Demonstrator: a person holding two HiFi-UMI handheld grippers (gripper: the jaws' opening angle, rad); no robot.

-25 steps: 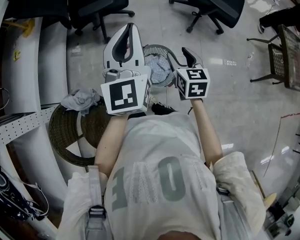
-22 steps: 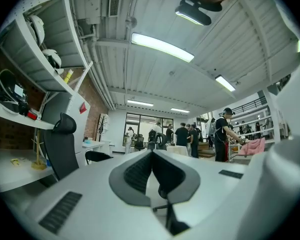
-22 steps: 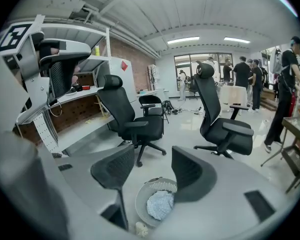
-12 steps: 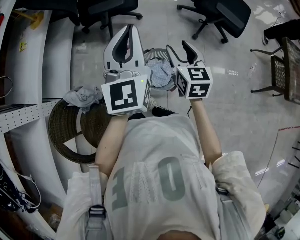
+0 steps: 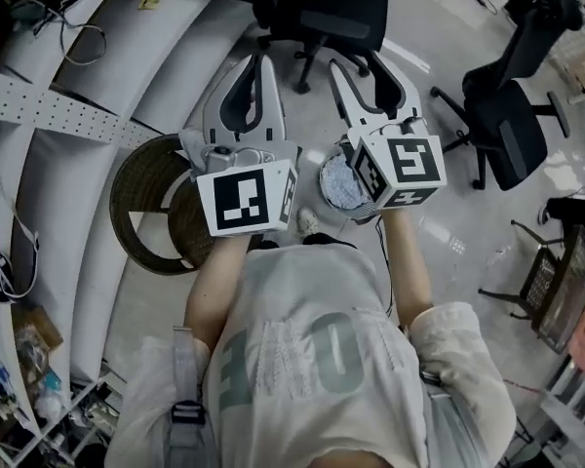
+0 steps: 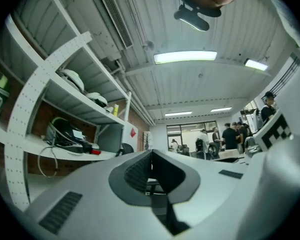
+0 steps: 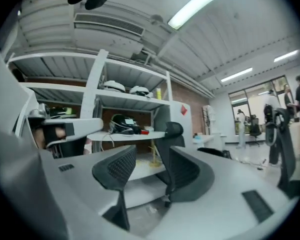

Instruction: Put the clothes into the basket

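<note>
1. Clothes [image 5: 343, 185] lie in the basket [image 5: 324, 169] on the floor, under the right gripper [image 5: 356, 66].
2. Both grippers have swung up level toward the shelves [image 7: 140, 100].
3. The left gripper [image 5: 253, 58] is pinched together and empty. The right gripper's jaws have just narrowed but stand apart, also empty.
4. That load looks delivered.

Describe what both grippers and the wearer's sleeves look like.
The left gripper and right gripper are white plastic, with long tapering jaws lined with dark ribbed pads. Each carries a white cube printed with black square markers. The right's jaws have just been closing, nothing between them. The person wears a pale short-sleeved shirt.
</note>
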